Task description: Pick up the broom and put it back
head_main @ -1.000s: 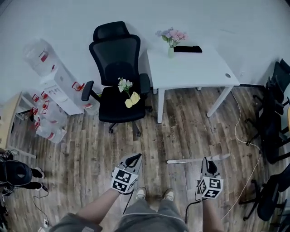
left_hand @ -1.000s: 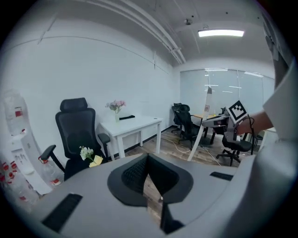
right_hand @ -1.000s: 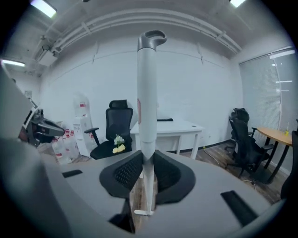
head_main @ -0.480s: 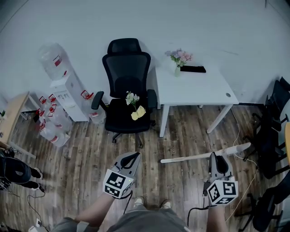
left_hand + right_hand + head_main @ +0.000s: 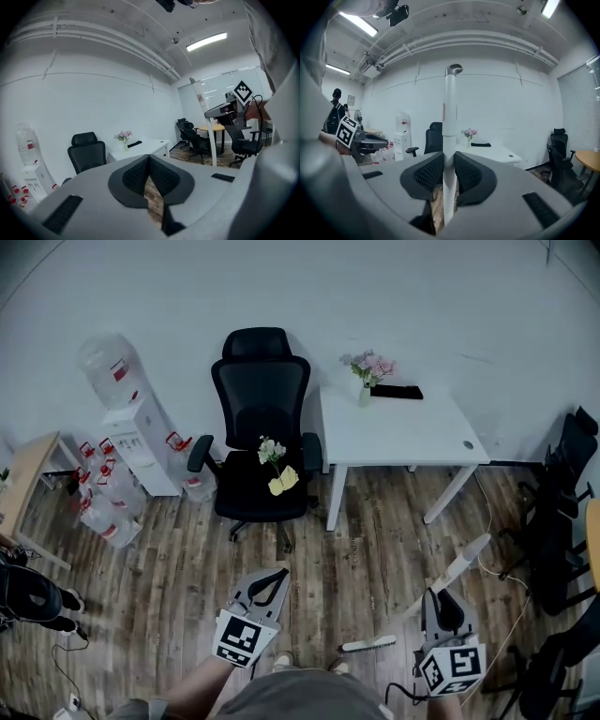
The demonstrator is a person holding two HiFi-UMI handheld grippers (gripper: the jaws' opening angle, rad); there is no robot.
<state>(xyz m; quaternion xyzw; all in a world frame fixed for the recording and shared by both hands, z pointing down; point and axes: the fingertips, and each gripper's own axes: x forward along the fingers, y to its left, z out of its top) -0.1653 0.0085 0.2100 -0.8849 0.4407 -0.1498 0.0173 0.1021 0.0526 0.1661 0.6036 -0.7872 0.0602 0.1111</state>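
Note:
My right gripper (image 5: 438,594) (image 5: 449,165) is shut on the white handle of the broom (image 5: 461,562) (image 5: 449,117). In the right gripper view the handle stands upright between the pads, its grey tip high above them. From the head view the broom slants from upper right down to its flat white head (image 5: 368,644) near my feet. My left gripper (image 5: 277,572) (image 5: 149,160) hangs to the left, shut with nothing in it. The left gripper view also catches the broom handle (image 5: 205,117) at the right.
A black office chair (image 5: 261,427) with flowers on its seat stands ahead. Right of it is a white desk (image 5: 398,432) bearing a vase and a black object. A water dispenser (image 5: 141,442) with bottles is at left, black chairs (image 5: 562,512) and a floor cable at right.
Both grippers have risen. The broom, lying nearly level in the right gripper before, now slants steeply with the handle end up and the head down near my feet.

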